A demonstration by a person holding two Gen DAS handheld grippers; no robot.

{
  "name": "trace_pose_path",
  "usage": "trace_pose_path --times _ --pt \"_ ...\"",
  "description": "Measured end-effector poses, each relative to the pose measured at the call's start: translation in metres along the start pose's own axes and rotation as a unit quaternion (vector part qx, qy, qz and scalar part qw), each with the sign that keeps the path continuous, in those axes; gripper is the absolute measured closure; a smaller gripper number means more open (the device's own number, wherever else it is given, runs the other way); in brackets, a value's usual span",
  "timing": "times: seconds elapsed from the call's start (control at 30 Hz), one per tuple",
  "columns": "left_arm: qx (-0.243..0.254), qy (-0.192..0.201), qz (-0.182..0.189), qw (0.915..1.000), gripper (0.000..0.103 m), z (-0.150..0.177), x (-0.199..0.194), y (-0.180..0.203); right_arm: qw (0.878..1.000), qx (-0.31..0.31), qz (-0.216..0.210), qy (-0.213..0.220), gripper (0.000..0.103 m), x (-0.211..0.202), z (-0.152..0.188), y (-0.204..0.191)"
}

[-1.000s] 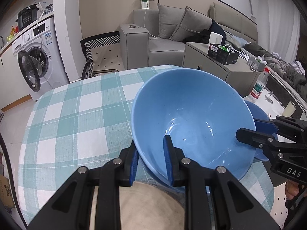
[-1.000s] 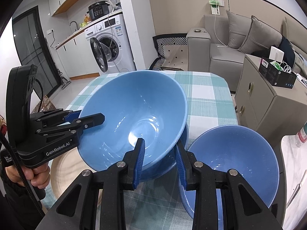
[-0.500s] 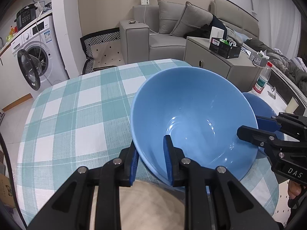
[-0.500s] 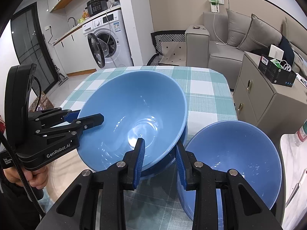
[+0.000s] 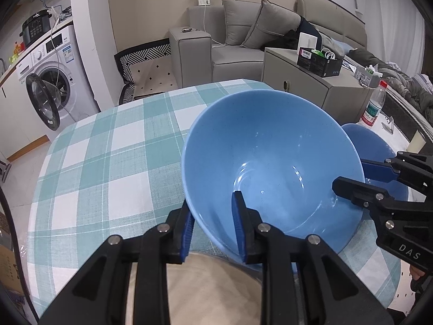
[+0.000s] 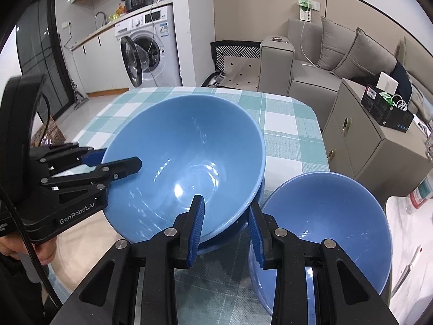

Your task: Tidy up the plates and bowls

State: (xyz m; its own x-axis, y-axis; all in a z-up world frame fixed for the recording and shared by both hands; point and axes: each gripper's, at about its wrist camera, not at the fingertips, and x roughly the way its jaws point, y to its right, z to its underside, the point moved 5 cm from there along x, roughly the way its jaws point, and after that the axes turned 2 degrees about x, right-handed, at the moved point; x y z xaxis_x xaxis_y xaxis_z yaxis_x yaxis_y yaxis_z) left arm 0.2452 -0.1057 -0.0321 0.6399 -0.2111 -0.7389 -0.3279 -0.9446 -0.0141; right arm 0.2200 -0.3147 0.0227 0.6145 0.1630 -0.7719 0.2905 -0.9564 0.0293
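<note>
A light blue bowl (image 5: 270,162) sits tilted inside a darker blue bowl (image 6: 238,224) on the checked table. My left gripper (image 5: 211,203) grips its near rim, one pad inside and one outside; the jaws are just starting to open. It shows in the right wrist view as the left gripper (image 6: 121,157) at the bowl's left rim. My right gripper (image 6: 226,203) is shut across the rims of both nested bowls, and appears as the right gripper (image 5: 349,174) at the right edge. A second blue bowl (image 6: 324,230) stands alone to the right. A beige plate (image 5: 211,284) lies under my left gripper.
The table wears a teal and white checked cloth (image 5: 108,162). A grey cabinet (image 6: 365,140) stands close by its right side, with a water bottle (image 5: 373,105) on a white surface beyond. A washing machine (image 5: 48,92) and a sofa (image 5: 243,48) are farther off.
Hardly anything differs. Both grippers keep their places on the bowl's rim, and the nested bowls and the lone bowl stay where they were.
</note>
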Motion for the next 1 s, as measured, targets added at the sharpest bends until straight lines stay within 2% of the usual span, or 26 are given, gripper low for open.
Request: trace_pose_path --times 0.5,0.77,0.87,1.0 --pt "0.012 -0.003 -0.006 0.9999 0.073 0.0002 -0.0005 0.0024 1.000 -0.010 0.008 -0.006 0.069 0.0014 0.0012 -0.0026" --pt "0.016 -0.004 -0.005 0.9999 0.066 0.0021 0.0009 0.0029 1.000 -0.009 0.012 -0.005 0.068 0.0028 0.0010 0.0021" --pt "0.015 -0.004 -0.001 0.9999 0.066 0.0027 0.0007 0.0029 1.000 -0.010 0.013 -0.004 0.065 0.0027 0.0017 0.0036" --pt "0.013 0.000 0.007 0.9999 0.061 0.0021 -0.0023 0.0030 1.000 -0.014 0.005 0.014 0.052 -0.0056 0.0002 0.0029"
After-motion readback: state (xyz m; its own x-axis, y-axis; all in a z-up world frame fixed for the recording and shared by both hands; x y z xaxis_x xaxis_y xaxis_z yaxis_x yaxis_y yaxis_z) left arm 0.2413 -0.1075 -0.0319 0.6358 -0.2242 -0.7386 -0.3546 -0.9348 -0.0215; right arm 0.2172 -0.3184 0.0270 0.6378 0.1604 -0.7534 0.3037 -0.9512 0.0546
